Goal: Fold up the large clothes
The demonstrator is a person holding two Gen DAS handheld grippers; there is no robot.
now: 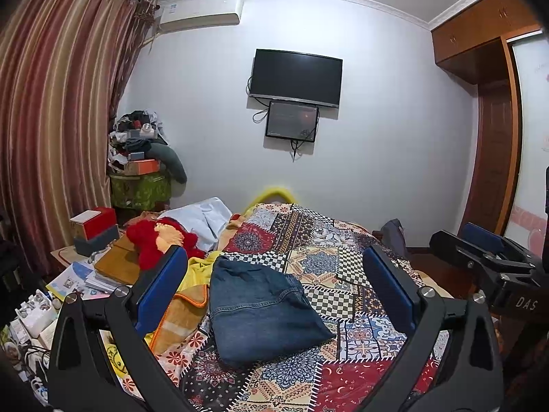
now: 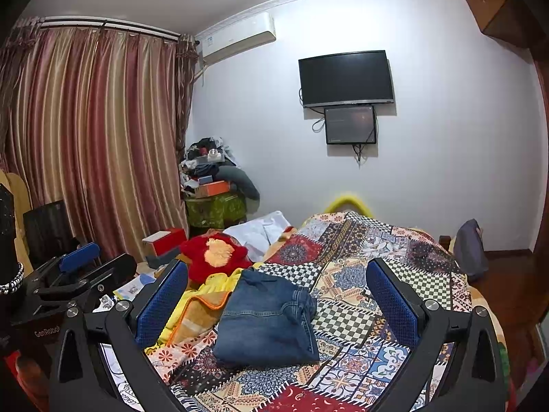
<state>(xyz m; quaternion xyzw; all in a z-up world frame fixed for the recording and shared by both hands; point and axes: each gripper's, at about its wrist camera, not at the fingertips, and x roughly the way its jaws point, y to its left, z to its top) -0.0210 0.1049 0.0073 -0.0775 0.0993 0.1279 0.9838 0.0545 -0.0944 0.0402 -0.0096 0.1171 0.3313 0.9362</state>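
A pair of blue jeans (image 1: 262,312) lies folded into a compact block on the patchwork bedspread (image 1: 343,267); it also shows in the right wrist view (image 2: 269,319). My left gripper (image 1: 274,264) is open and empty, held above the bed with the jeans between and beyond its blue pads (image 1: 161,288). My right gripper (image 2: 278,274) is open and empty too, raised over the jeans. The right gripper shows at the right edge of the left wrist view (image 1: 487,250), and the left gripper shows at the left of the right wrist view (image 2: 79,267).
A red plush toy (image 1: 158,240), a yellow cloth and an orange-edged blanket (image 1: 182,312) lie left of the jeans. A cluttered bedside table with boxes (image 1: 92,230) and papers stands at left. Striped curtains, a wall TV (image 1: 296,77) and a wooden wardrobe (image 1: 487,137) surround the bed.
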